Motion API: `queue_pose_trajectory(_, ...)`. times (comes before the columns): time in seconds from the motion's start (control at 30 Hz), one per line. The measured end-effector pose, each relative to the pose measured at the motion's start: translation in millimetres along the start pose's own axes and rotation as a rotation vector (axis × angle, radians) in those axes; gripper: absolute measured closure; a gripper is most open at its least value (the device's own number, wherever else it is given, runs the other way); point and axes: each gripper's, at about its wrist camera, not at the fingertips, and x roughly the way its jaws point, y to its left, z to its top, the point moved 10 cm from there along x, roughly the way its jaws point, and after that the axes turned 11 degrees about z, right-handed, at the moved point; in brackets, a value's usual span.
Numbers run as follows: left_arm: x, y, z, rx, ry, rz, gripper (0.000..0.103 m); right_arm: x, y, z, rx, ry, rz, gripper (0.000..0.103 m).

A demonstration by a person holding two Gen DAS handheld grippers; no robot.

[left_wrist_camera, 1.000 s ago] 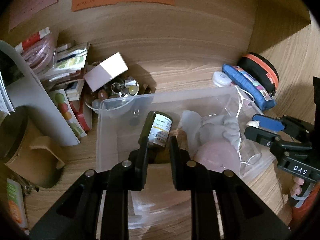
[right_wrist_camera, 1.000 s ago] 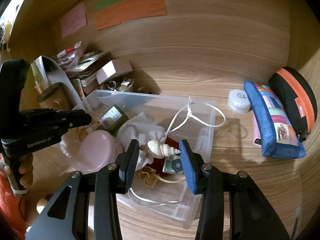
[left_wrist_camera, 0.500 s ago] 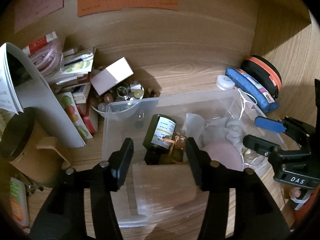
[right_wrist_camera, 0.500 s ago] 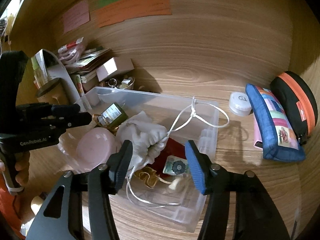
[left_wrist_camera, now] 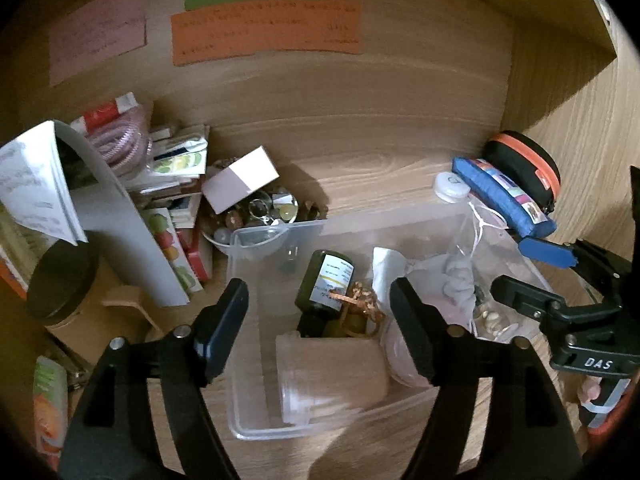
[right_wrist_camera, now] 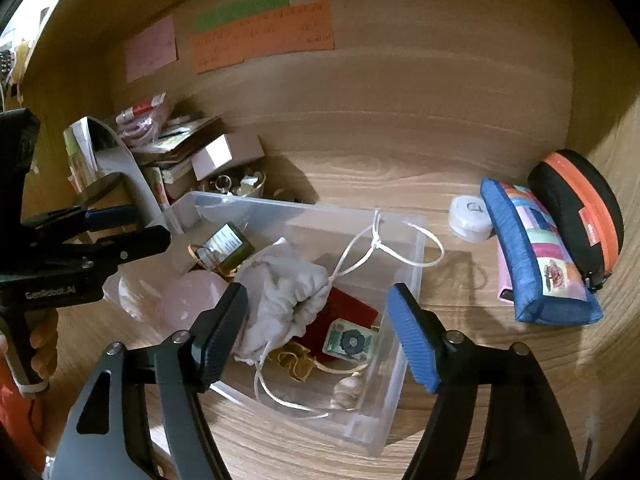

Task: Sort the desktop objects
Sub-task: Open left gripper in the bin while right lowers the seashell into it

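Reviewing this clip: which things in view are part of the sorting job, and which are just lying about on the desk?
Part of the job:
clear bin
green bottle
white drawstring pouch
seashell
left gripper, open
right gripper, open

Lying about, judging by position:
blue pencil case
black-and-orange case
white round tin
sticky notes

I am looking into a home desk nook: a wood-grain counter (right_wrist_camera: pixel 400 160) walled by matching panels, paper notes (right_wrist_camera: pixel 262 36) stuck on the back wall, leaning booklets (left_wrist_camera: pixel 52 184), pencil cases (right_wrist_camera: pixel 536 256) and a clear plastic bin (right_wrist_camera: pixel 404 280) holding small keepsakes, all personal clutter.
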Motion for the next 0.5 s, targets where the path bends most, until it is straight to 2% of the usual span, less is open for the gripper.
queue_pose_trajectory(0.23,-31.0,31.7,-2.4,-0.063,-0.022,0.024,0.01,-30.4,26.9,4.1,-0.046,-0.027,0.012,0.032)
queue_pose_trajectory(0.4,-54.4,59.7,-15.2,-0.087,-0.035,0.055,0.009,-45.3,48.0,-7.6,-0.063,-0.016,0.029,0.03)
queue_pose_trajectory(0.5,-63.5,72.5,-34.0,-0.086,-0.013,0.065,0.008,-47.0,65.8,-19.7,-0.089,0.012,0.054,0.03)
